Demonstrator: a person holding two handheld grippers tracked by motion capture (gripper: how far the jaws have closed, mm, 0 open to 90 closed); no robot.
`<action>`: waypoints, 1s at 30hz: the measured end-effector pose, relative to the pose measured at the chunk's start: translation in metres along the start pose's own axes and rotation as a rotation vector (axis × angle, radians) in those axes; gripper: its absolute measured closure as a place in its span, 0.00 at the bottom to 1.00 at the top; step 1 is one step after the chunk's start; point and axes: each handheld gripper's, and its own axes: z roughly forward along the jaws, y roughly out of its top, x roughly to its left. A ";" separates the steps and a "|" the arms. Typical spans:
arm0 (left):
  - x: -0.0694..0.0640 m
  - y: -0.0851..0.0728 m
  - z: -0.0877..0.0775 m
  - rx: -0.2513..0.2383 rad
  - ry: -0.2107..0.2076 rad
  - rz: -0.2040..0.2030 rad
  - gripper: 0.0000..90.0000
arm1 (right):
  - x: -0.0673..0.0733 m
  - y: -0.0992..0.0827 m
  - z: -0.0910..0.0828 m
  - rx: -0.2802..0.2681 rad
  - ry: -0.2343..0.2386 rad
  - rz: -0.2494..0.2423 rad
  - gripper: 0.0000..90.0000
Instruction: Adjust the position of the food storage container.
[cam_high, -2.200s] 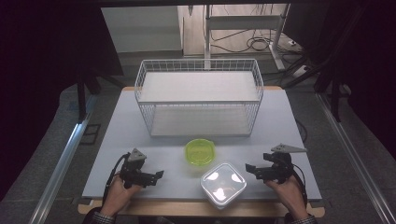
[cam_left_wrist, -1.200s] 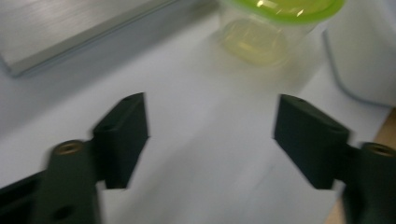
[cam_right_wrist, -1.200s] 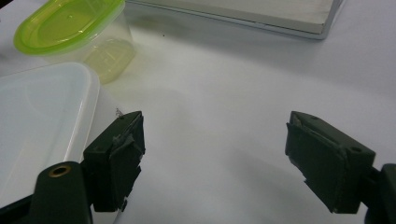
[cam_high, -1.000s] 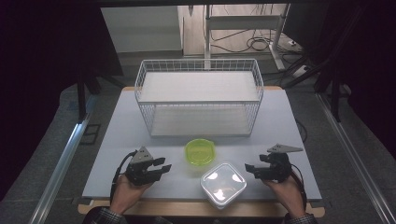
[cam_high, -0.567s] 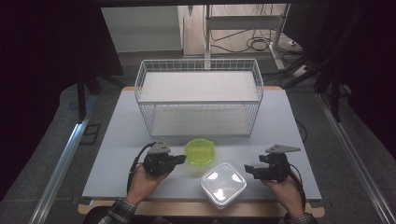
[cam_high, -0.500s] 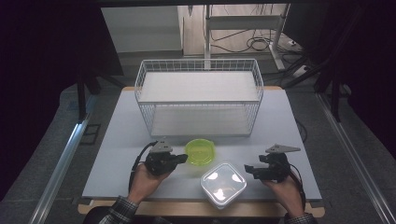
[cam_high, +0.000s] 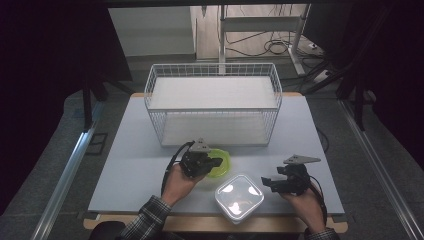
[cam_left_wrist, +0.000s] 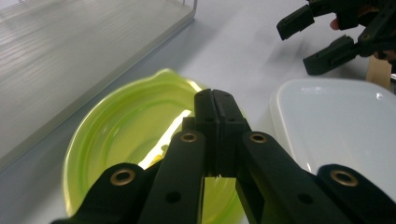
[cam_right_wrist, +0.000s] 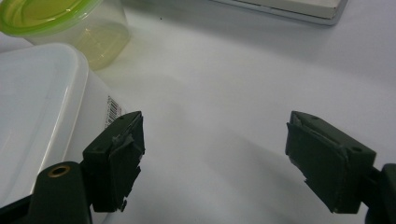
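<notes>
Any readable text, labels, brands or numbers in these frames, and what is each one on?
No text can be read in these frames.
Barcode sticker on the side wall of the white square container: bars show, its digits too small and blurred to read.
Green-lidded round container: no print visible.
Wire basket: no label visible.

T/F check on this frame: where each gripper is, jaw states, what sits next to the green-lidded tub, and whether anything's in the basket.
1. The left gripper is over the green-lidded tub with its jaws shut. True; whether they pinch the rim cannot be told.
2. The right gripper has clamped the white container. False: its jaws stand open beside it, with bare table between them.
3. The white container sits inside the wire basket. False: it is on the table, in front of the basket.
4. The green-lidded tub and the white container stand close together. True.
5. The wire basket holds several items. False: nothing shows inside it.
</notes>
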 end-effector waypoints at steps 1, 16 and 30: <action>-0.002 0.004 0.007 0.006 -0.003 0.005 1.00 | 0.000 0.000 0.000 0.003 -0.001 -0.004 0.22; -0.014 0.029 0.043 0.097 0.032 0.050 1.00 | 0.000 -0.001 0.001 0.021 -0.002 -0.011 0.22; -0.003 0.015 0.027 0.130 0.055 0.040 1.00 | 0.000 -0.001 0.001 0.024 -0.005 -0.018 0.22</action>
